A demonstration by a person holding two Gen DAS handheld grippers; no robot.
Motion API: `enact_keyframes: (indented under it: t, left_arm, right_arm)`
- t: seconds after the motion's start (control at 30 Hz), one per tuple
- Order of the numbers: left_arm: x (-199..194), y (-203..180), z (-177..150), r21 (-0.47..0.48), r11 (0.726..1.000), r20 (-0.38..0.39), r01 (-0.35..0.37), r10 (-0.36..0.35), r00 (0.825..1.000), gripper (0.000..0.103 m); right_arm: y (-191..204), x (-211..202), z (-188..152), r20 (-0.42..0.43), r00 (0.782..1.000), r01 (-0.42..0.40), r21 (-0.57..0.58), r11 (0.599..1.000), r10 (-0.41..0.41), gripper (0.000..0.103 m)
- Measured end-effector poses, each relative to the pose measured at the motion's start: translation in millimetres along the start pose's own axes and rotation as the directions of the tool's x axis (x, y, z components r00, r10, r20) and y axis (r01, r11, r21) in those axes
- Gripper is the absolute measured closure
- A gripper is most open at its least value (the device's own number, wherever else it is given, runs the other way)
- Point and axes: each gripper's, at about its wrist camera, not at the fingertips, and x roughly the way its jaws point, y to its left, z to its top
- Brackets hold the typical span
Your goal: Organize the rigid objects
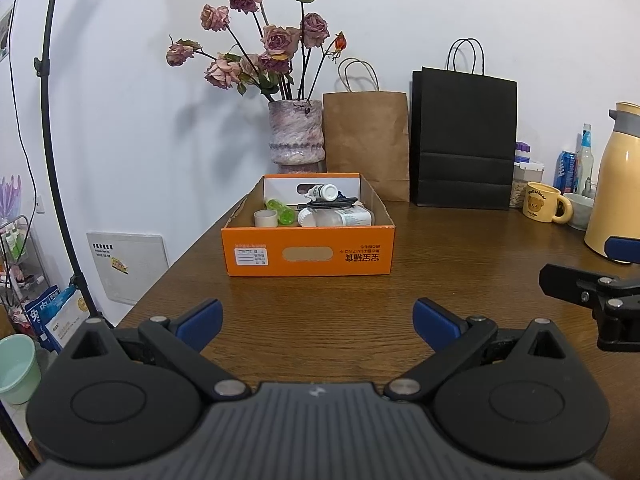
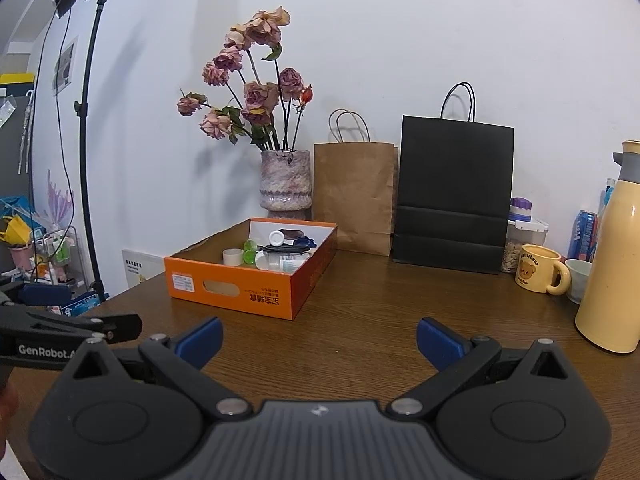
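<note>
Both grippers are hanging wide open, holding nothing; box (image 1: 310,254) is sitting dead ahead at 12 o'clock of the left gripper (image 1: 318,322), long axis running away; right gripper (image 2: 319,339) is seeing it at 11, so left looks nearer.

Left wrist: low over the wooden table (image 1: 320,320), facing the orange box (image 1: 310,252) square-on, fairly near, toward the back wall. Right wrist: further right and a little further back, catching the same orange box (image 2: 240,294) at an angle. Shared: box, flower vase (image 1: 296,136), paper bags, yellow thermos (image 2: 612,256).
</note>
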Motion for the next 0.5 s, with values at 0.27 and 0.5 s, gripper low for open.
enact_keyframes:
  t: [0.27, 0.5]
  left_arm:
    - [-0.3, -3.7, 0.1, 0.001, 1.0, 0.002, 0.004, -0.004, 1.0, 0.0]
    - [0.6, -4.8, -0.1, 0.004, 1.0, 0.001, 0.003, -0.003, 1.0, 0.0]
  right_arm:
    - [0.6, 0.7, -1.3, -0.001, 1.0, 0.001, 0.004, 1.0, -0.001, 0.0]
    - [0.4, 0.9, -1.6, -0.001, 1.0, 0.001, 0.005, 1.0, -0.001, 0.0]
